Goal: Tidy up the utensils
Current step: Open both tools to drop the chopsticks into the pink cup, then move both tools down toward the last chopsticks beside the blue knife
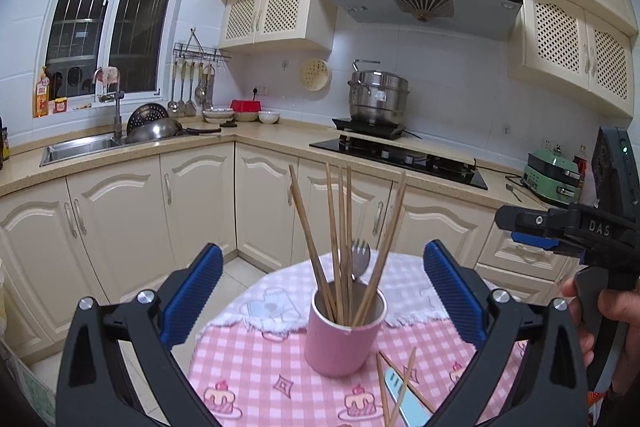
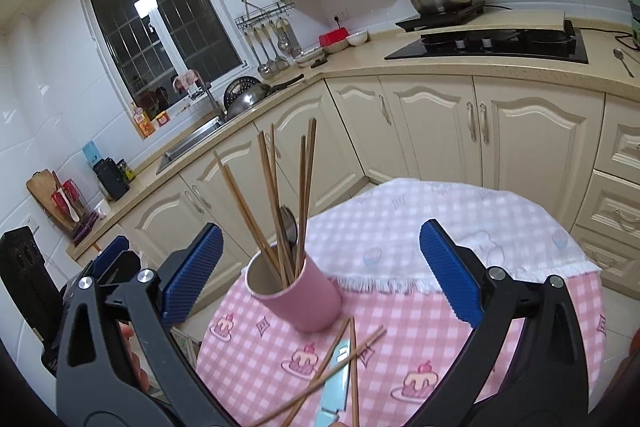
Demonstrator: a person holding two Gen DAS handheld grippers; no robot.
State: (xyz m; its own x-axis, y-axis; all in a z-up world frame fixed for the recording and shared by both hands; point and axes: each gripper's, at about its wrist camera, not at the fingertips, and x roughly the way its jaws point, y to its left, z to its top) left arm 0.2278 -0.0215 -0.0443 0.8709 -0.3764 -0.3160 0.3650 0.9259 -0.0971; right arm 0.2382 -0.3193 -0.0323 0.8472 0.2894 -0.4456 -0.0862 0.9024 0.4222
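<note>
Nearest us, both the left gripper (image 1: 323, 291) and the right gripper (image 2: 320, 275) stand wide open, empty. Loose wooden chopsticks (image 2: 320, 375) and a pale-blue-handled utensil (image 2: 334, 383) lie crossed before the pink cylindrical cup (image 2: 298, 297) — a careless reach could topple its upright chopsticks (image 1: 344, 247).

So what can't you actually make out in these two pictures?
- pale blue utensil: its near end runs off the bottom edge in both views, loose chopsticks cross it; what it is stays unclear.
- pink cup: its inside bottom is hidden by its own wall.
- fork: the handle is hidden in the cup; in the right wrist view it is blurred behind chopsticks.
- left gripper and right gripper: both open, empty.
</note>
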